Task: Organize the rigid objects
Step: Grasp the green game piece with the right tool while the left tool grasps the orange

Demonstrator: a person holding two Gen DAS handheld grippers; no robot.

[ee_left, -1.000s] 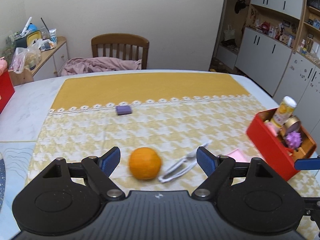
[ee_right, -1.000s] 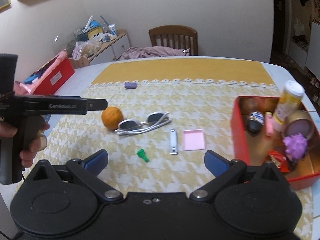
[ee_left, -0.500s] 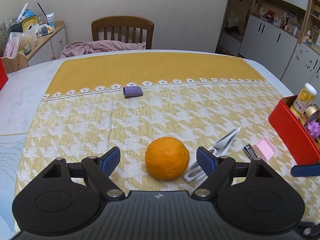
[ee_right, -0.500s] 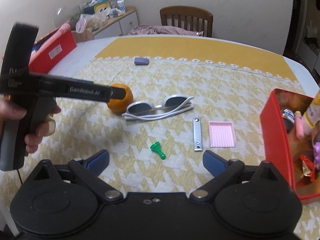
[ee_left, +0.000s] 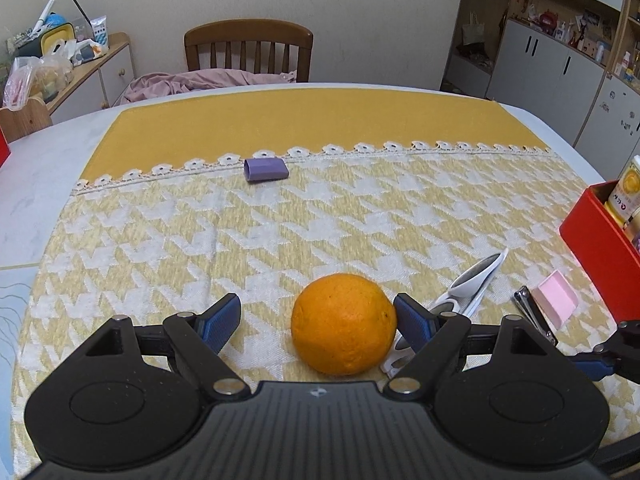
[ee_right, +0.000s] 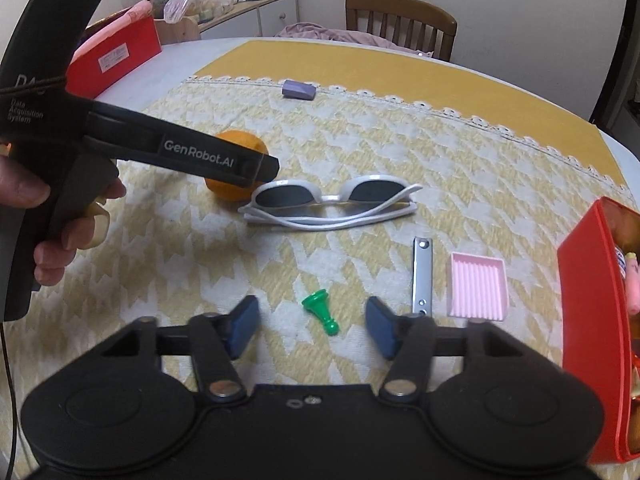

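Observation:
An orange (ee_left: pixel 344 324) lies on the yellow patterned cloth between the fingers of my left gripper (ee_left: pixel 316 314), which is open. Its right pad is at the orange's side and its left pad stands well apart. A small green pawn (ee_right: pixel 320 312) lies on its side between the fingers of my right gripper (ee_right: pixel 312 322). Those jaws are closing and the pads are not touching the pawn. White sunglasses (ee_right: pixel 332 204) lie folded just right of the orange (ee_right: pixel 240 140).
A nail clipper (ee_right: pixel 422 276) and a pink ribbed tray (ee_right: pixel 478 284) lie right of the pawn. A red box (ee_right: pixel 588 312) holding several items stands at the right edge. A purple block (ee_left: pixel 266 169) sits by the lace border, and a chair (ee_left: pixel 248 50) stands behind the table.
The left gripper came down and closer, so the orange now sits between its fingers. The right gripper sank toward the green pawn and its jaws narrowed around it.

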